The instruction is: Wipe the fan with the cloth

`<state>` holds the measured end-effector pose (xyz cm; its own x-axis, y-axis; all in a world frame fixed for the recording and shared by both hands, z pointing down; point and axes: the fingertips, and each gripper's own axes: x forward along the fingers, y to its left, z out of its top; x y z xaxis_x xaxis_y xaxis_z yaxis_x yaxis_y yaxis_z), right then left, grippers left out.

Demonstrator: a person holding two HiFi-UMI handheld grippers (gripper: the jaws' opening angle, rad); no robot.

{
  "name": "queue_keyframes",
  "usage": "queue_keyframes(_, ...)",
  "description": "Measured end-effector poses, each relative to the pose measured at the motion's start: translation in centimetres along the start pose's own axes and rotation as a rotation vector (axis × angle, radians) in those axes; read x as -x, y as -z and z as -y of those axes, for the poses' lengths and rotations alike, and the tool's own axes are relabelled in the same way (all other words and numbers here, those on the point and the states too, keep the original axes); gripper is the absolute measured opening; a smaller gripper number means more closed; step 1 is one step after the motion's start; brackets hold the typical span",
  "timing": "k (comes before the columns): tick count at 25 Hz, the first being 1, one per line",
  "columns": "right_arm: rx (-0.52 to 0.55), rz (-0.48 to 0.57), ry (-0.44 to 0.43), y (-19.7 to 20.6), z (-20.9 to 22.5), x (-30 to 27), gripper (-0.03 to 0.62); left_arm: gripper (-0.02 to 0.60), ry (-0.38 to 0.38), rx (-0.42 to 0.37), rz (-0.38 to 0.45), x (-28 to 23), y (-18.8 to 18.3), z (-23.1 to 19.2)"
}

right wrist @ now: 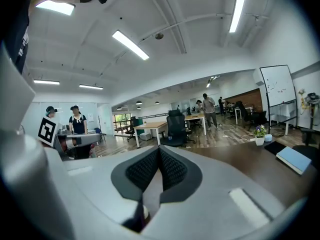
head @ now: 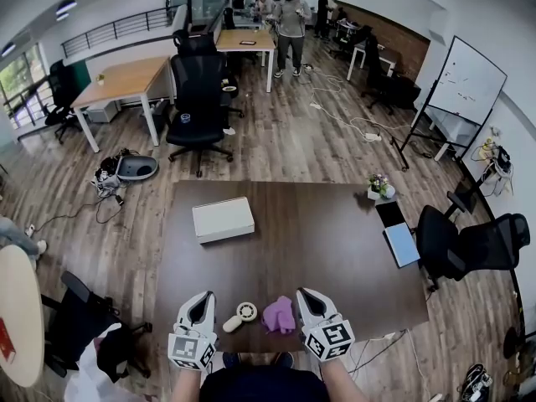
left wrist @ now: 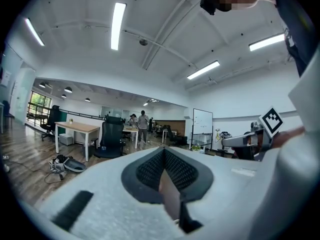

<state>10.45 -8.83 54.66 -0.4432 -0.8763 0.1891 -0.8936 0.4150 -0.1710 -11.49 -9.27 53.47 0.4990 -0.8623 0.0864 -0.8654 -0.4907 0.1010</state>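
**Grippers closed and empty, fan and cloth on the table**

Head view: the fan point(head: 242, 314) lies near the front edge of the table point(head: 318, 224), and the cloth point(head: 279, 315) is bunched just right of it. The left gripper point(head: 201, 298) sits left of the fan. The right gripper point(head: 304, 295) sits just beside the cloth's right side. Neither carries anything. A box point(head: 223, 219) rests farther back, well apart from both.

Left gripper view: the jaws are pressed together with nothing between them, and they face the open office. The right gripper shows at the right edge.

Right gripper view: the jaws are pressed together and empty, with the tabletop stretching off to the right.
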Motion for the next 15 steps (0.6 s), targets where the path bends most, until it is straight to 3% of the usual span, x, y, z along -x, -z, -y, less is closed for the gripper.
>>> queue_keyframes(15,0.052,-0.016,-0.034,0.3,0.0,0.7,0.009,-0.005,0.019,-0.008,-0.005,0.1,0.0,1.5)
